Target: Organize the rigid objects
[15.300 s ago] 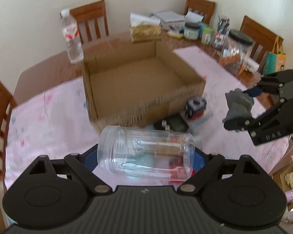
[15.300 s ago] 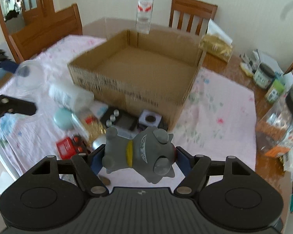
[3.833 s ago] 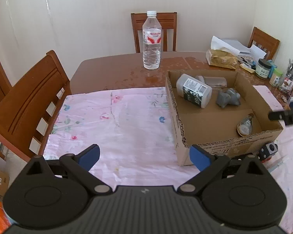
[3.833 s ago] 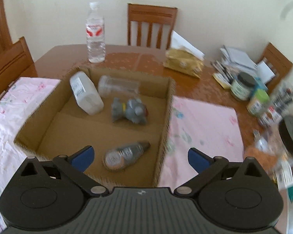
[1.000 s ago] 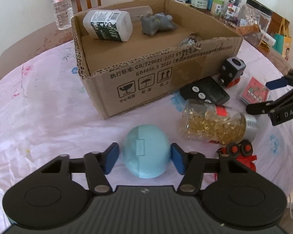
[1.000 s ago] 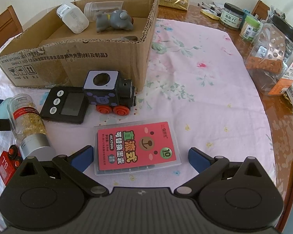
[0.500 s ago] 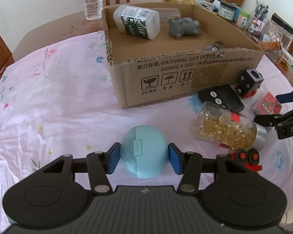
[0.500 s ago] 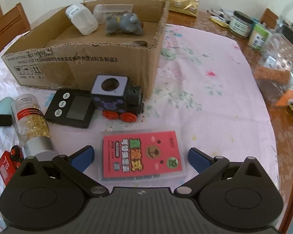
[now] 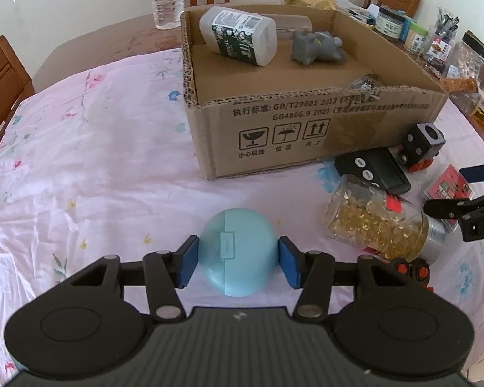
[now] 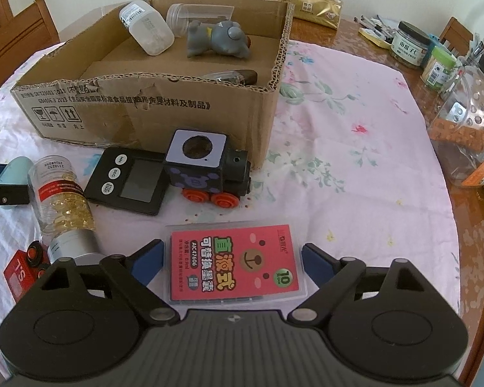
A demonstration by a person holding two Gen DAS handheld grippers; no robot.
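On the pink tablecloth [image 9: 96, 167], left gripper [image 9: 238, 259] clamping blue case [image 9: 238, 251]

The cardboard box [image 9: 306, 122] reads "GB/T29601 2013" and "GB4806.9 2023". At six o'clock, the pink ink-cartridge case [image 10: 235, 264] shows "AIC47606" and "10". The black timer [image 10: 129, 183] has "MIN", "SEC", "STOP START".
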